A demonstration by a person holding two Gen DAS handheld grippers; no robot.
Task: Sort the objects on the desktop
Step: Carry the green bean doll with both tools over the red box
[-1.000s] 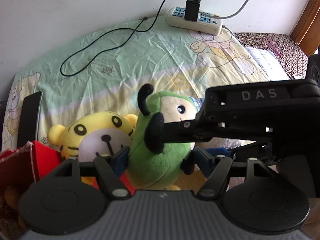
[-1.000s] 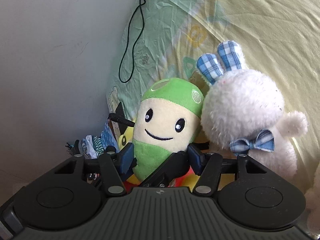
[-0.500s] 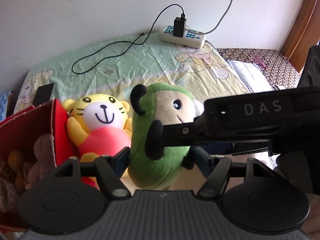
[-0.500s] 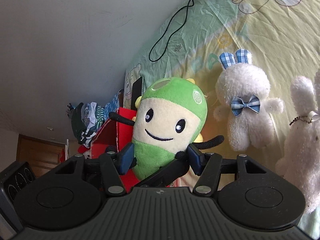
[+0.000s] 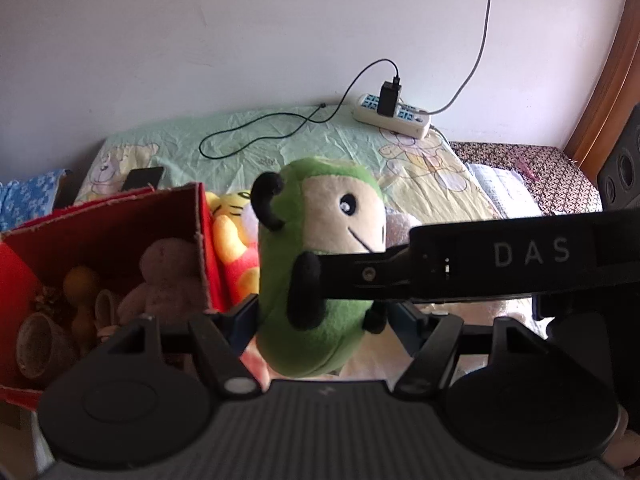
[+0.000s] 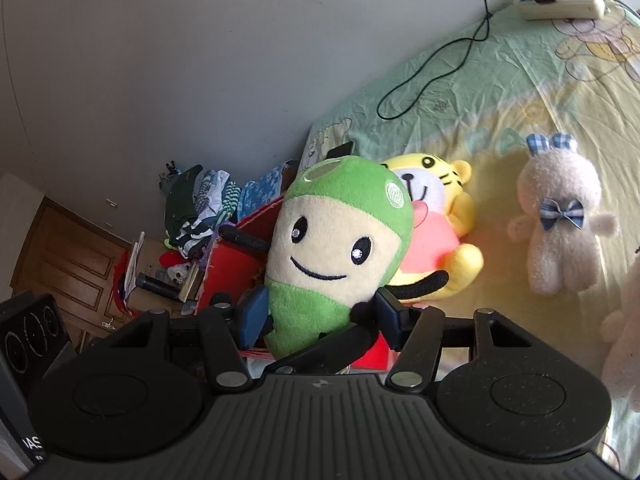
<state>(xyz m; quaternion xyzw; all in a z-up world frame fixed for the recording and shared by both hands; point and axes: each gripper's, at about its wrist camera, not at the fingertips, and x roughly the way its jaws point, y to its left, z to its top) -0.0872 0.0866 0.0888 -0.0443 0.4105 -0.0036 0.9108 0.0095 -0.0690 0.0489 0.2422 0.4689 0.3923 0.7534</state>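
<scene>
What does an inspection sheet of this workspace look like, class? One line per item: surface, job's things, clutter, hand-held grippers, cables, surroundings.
Surface: bed sheet, pale green and yellow with cartoon bears, creased.
Job's things: green plush held up by both hand-held grippers; red box already holds toys; tiger plush and white rabbit plush lie on the sheet.
Clutter: dark phone on the sheet near the box.
Hand-held grippers: left hand-held gripper and right hand-held gripper both closed on the green plush's lower body.
Cables: power strip with a black charger; its thin black cable loops over the sheet.
Surroundings: white wall, wooden door.
</scene>
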